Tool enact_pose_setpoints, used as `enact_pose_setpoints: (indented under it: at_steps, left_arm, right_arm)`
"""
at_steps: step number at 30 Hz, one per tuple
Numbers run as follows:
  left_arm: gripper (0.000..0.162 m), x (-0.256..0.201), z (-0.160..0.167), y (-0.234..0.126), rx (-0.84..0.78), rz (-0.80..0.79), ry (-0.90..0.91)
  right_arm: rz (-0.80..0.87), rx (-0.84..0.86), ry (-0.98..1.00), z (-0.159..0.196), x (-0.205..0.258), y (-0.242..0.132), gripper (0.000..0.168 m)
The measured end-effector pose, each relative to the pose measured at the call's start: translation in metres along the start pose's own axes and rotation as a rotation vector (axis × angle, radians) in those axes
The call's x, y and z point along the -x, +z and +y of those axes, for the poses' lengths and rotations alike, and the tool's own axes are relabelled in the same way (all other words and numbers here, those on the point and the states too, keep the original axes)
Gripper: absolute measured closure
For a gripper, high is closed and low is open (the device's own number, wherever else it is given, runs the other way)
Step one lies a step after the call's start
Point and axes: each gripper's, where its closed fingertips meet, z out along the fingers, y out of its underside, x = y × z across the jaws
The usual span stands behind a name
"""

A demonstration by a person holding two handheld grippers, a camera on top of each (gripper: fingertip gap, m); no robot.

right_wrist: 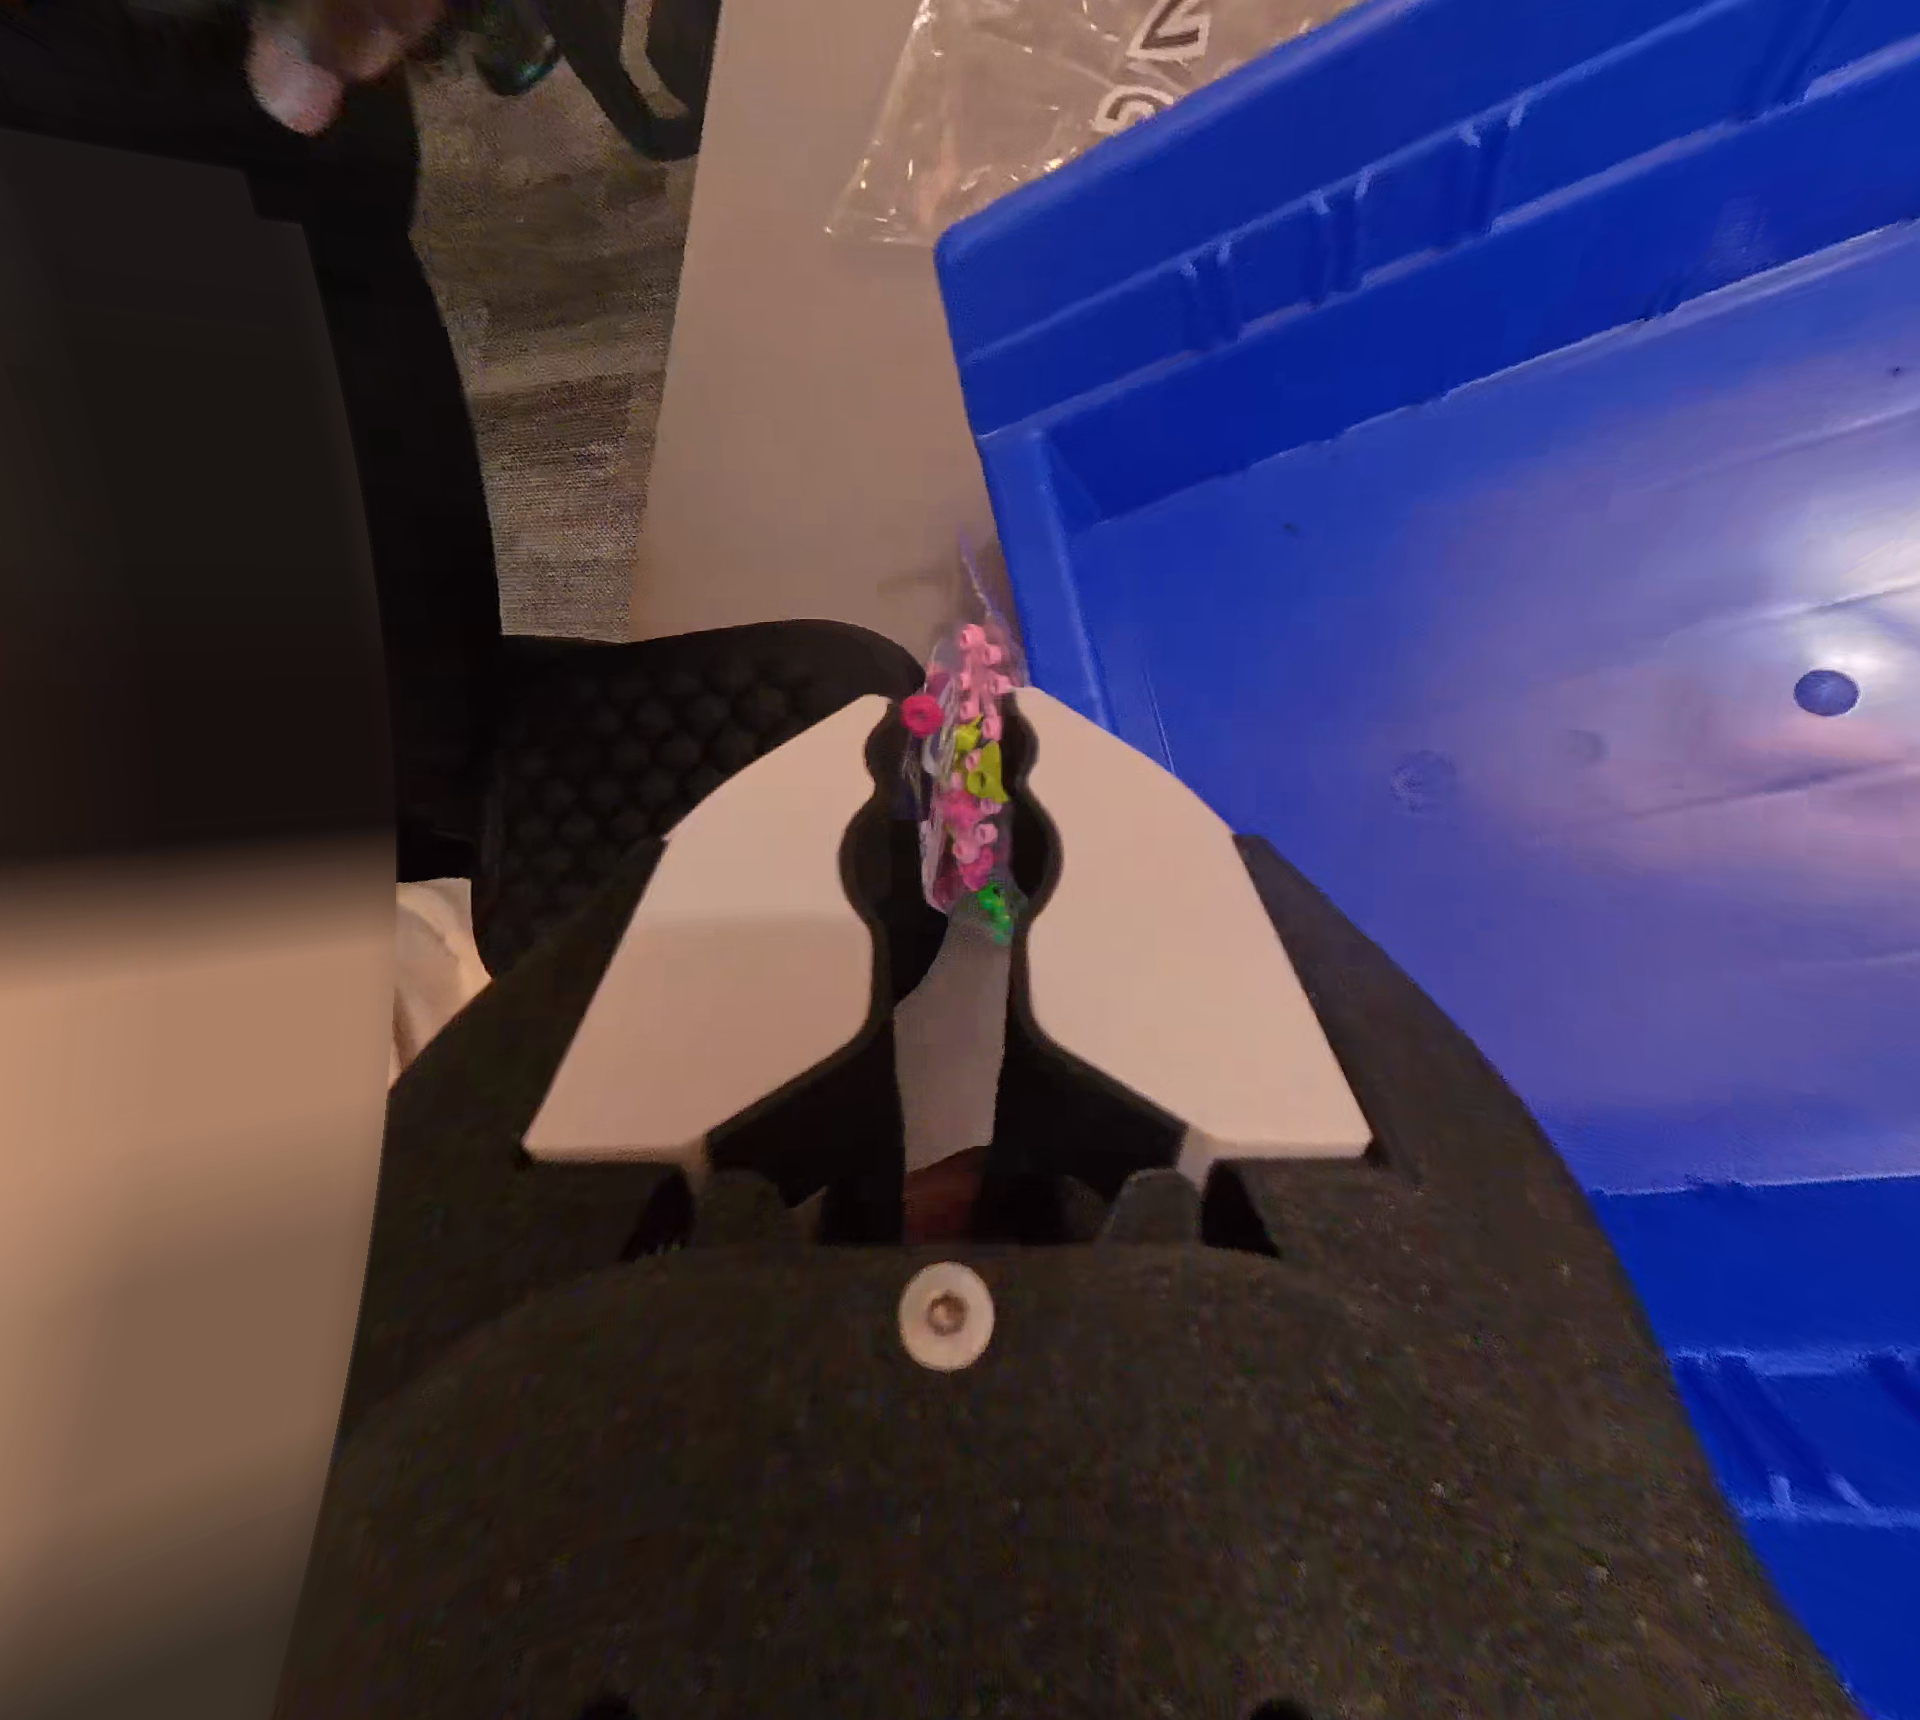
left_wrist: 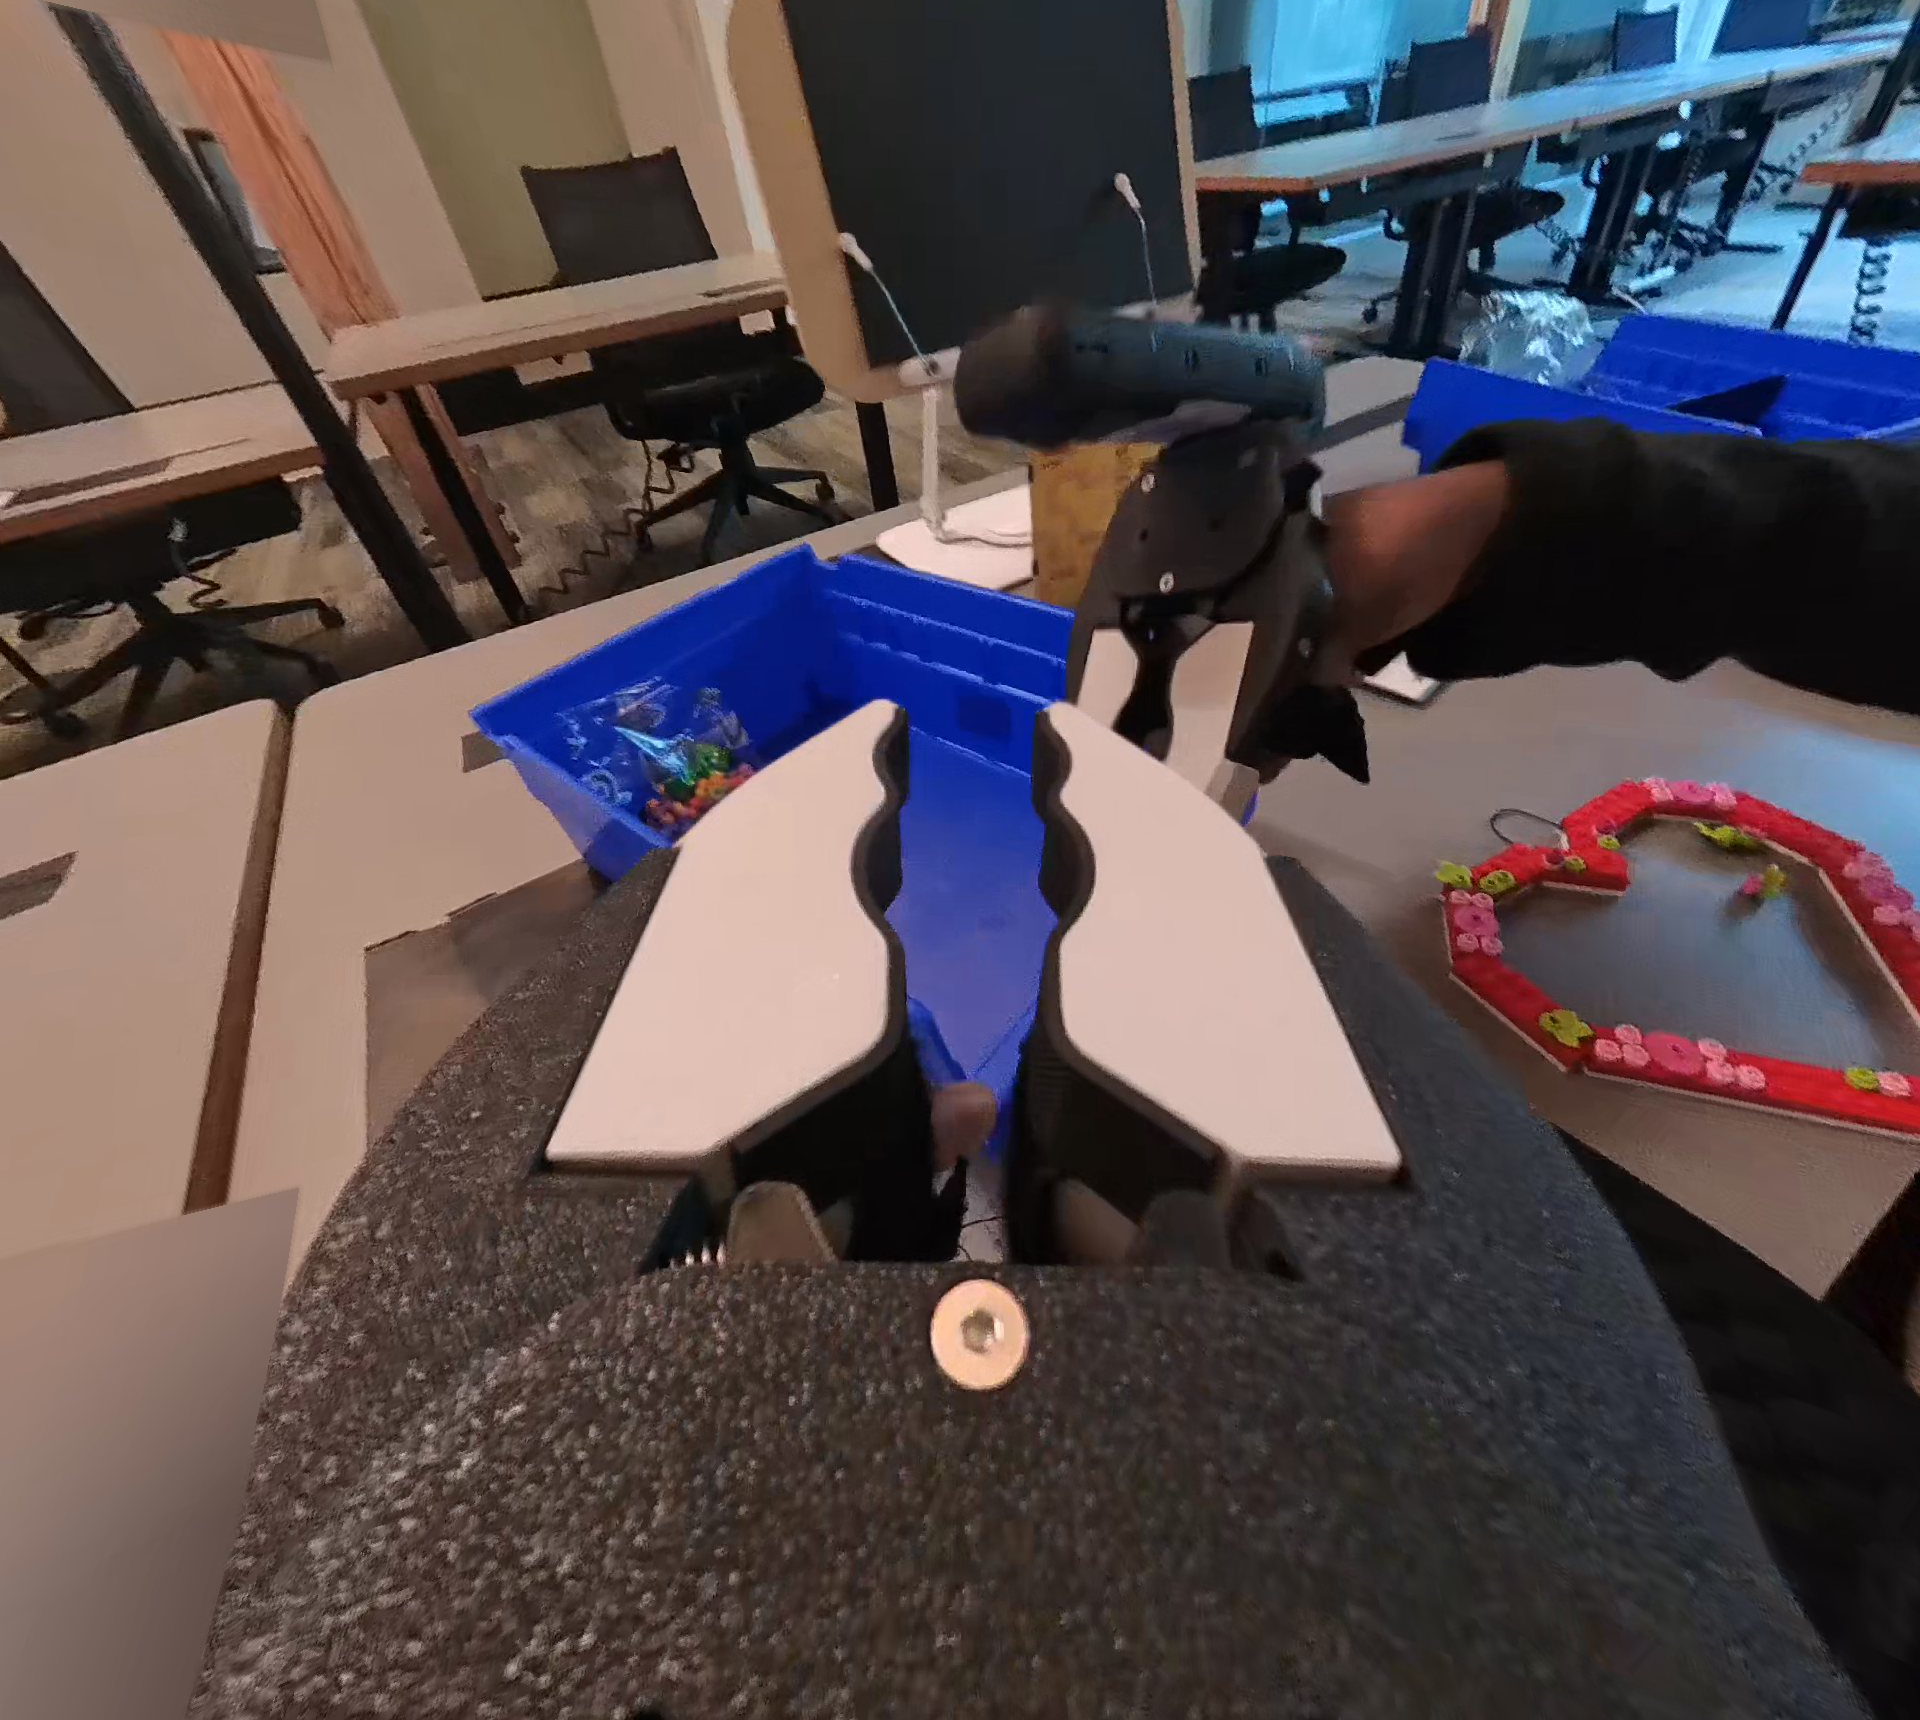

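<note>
My right gripper (right_wrist: pixel 956 704) is shut on a small clear bag of pink and green pieces (right_wrist: pixel 966 797), held just outside the near wall of a blue bin (right_wrist: pixel 1351 268). In the left wrist view this gripper (left_wrist: pixel 1195 735) points down at the right edge of the blue bin (left_wrist: pixel 935 631), held by a hand in a black sleeve (left_wrist: pixel 1662 548). My left gripper (left_wrist: pixel 971 735) is open and empty, above the bin's near side. Another clear bag of coloured pieces (left_wrist: pixel 665 751) lies in the bin's left corner.
A red heart-shaped brick frame with pink and green pieces (left_wrist: pixel 1662 943) lies on the grey table to the right. More blue bins (left_wrist: pixel 1662 403) stand at the back right. An empty clear plastic bag (right_wrist: pixel 1091 29) lies on the table beyond the bin. One gripper's finger ends stand about 15 centimetres off the other's.
</note>
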Motion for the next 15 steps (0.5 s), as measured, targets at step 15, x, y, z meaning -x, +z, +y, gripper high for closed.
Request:
enact_pose_setpoints:
  at_steps: [15]
  left_arm:
    - [0.138, -0.01, -0.008, -0.013, -0.068, 0.03, 0.166]
  right_arm:
    - [-0.038, 0.07, 0.115, 0.005, -0.017, 0.006, 0.138]
